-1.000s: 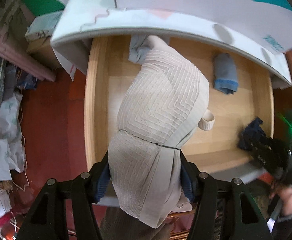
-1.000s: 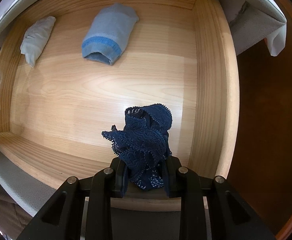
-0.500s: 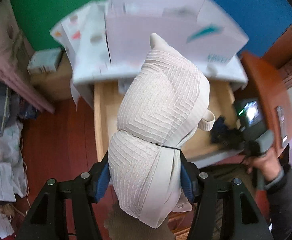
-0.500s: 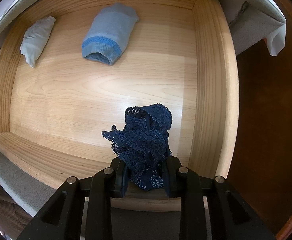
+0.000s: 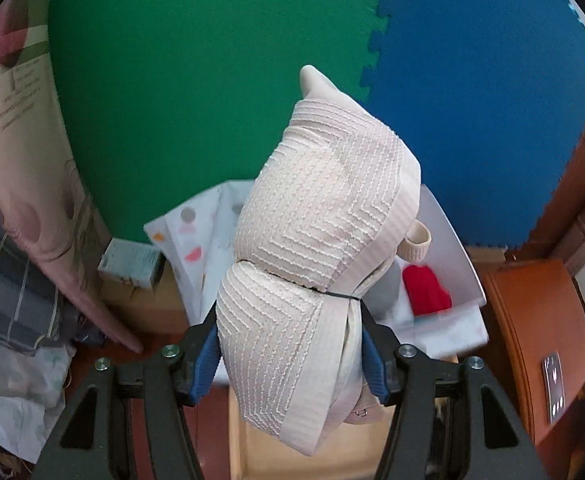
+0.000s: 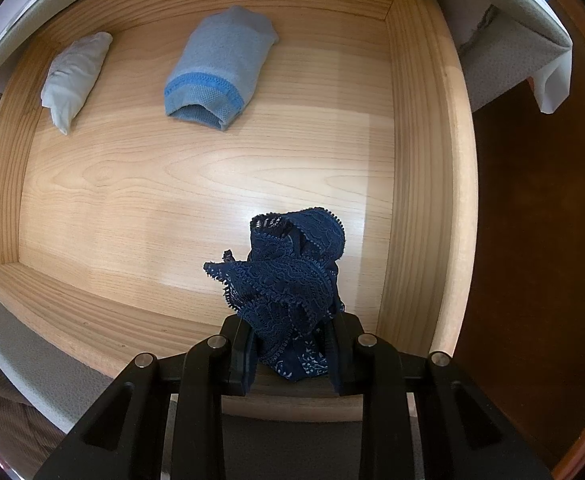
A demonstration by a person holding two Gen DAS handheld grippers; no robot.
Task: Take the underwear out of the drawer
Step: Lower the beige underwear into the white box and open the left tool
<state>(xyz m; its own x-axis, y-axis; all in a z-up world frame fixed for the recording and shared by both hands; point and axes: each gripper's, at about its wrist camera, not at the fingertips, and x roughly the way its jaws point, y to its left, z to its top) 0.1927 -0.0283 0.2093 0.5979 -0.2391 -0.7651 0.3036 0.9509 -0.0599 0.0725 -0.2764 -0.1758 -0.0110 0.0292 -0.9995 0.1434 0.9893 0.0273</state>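
My left gripper (image 5: pixel 290 354) is shut on a beige textured bra (image 5: pixel 316 248) and holds it high above the furniture, in front of the green and blue wall mats. My right gripper (image 6: pixel 290 354) is shut on dark blue lace underwear (image 6: pixel 288 284) over the front right of the wooden drawer (image 6: pixel 424 184). A rolled blue-grey pair (image 6: pixel 218 68) and a rolled pale grey piece (image 6: pixel 76 78) lie at the back of the drawer floor.
In the left wrist view a white patterned top (image 5: pixel 196 240) holds a red item (image 5: pixel 426 290). A small box (image 5: pixel 130 262) stands to the left, bedding (image 5: pixel 16 300) at far left, a brown wooden surface (image 5: pixel 544 332) at right.
My left gripper has risen and tilted up with the bra, so the drawer has dropped out of its view and the wall fills it. The right gripper has stayed still.
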